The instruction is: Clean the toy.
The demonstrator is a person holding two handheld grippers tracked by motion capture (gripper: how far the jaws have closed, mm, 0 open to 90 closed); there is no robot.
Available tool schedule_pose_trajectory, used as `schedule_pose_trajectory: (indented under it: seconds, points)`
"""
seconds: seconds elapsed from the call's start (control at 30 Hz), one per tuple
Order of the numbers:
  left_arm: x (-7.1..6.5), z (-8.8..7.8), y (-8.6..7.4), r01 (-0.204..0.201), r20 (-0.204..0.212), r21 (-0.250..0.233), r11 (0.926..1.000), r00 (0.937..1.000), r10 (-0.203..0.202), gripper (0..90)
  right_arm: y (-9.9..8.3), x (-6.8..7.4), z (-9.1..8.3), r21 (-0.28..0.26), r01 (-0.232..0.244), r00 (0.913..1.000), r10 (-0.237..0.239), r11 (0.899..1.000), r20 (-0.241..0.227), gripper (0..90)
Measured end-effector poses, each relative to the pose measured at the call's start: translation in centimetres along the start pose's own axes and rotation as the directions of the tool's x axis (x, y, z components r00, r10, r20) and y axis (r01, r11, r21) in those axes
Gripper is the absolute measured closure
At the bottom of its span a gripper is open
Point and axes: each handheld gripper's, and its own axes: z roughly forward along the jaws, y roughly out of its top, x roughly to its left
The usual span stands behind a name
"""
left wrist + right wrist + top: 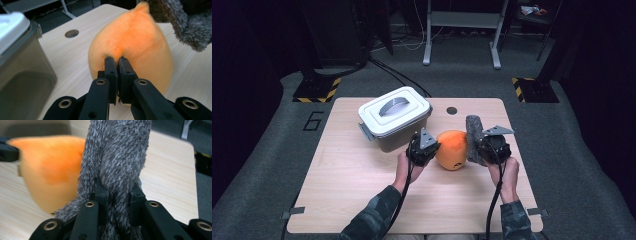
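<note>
An orange plush toy (452, 149) sits near the middle of the wooden table (357, 185). My left gripper (430, 148) is shut on its left side; in the left gripper view the jaws pinch a fold of the orange plush toy (140, 45), my left gripper (117, 60) being closed tight. A grey furry plush piece (474, 136) stands upright against the toy's right side. My right gripper (483, 145) is shut on it; in the right gripper view the grey furry plush piece (117, 157) rises between the jaws of my right gripper (117, 191), with the orange plush toy (50, 172) behind it at left.
A grey lidded container (394, 117) with a white lid and handle stands left of the toy, close to my left gripper; the grey lidded container (20, 62) fills the left gripper view's left side. A round hole (451, 110) lies in the table behind the toy. Floor and stands lie beyond.
</note>
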Motion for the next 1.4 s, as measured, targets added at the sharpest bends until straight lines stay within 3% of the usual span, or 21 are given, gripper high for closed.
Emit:
schedule_pose_trajectory:
  seconds: [0.13, 0.37, 0.5, 0.7, 0.9, 1.2, 1.4]
  points:
    - [-0.3, 0.2, 0.1, -0.009, 0.008, 0.005, 0.9999, 0.9999, 0.009, 87.3, 1.2, 1.5, -0.9, -0.036, 0.036, 0.9979, -0.038, 0.999, -0.052, 74.1]
    - [-0.9, 0.4, 0.2, -0.025, 0.016, 0.0, 0.9997, 0.9996, 0.025, 87.1, 2.1, 5.0, 0.5, -0.015, 0.118, 0.9878, -0.119, 0.993, -0.1, 73.7]
    - [-1.0, 0.5, 0.2, -0.038, 0.016, 0.003, 0.9993, 0.9991, 0.038, 87.1, 2.0, 6.0, 1.7, 0.017, 0.149, 0.9859, -0.147, 0.989, -0.08, 73.7]
    - [-0.8, 0.6, -0.1, -0.039, 0.024, 0.008, 0.9992, 0.999, 0.039, 87.1, 1.7, 5.1, 2.0, 0.043, 0.123, 0.9909, -0.121, 0.991, -0.06, 73.8]
    - [-0.6, 0.6, -0.1, -0.04, 0.018, 0.014, 0.9991, 0.999, 0.04, 87.2, 1.0, 2.9, 2.5, 0.08, 0.079, 0.9969, -0.078, 0.994, -0.013, 73.8]
    - [-0.5, 0.6, -0.1, -0.04, 0.009, 0.011, 0.9991, 0.9991, 0.04, 87.0, 0.1, 0.6, 3.2, 0.131, 0.032, 0.9985, -0.038, 0.991, 0.039, 73.6]
    - [-0.6, 0.6, -0.1, -0.044, 0.007, 0.012, 0.999, 0.999, 0.044, 87.0, 0.4, 0.6, 1.8, 0.086, 0.026, 0.9991, -0.029, 0.996, 0.032, 73.5]
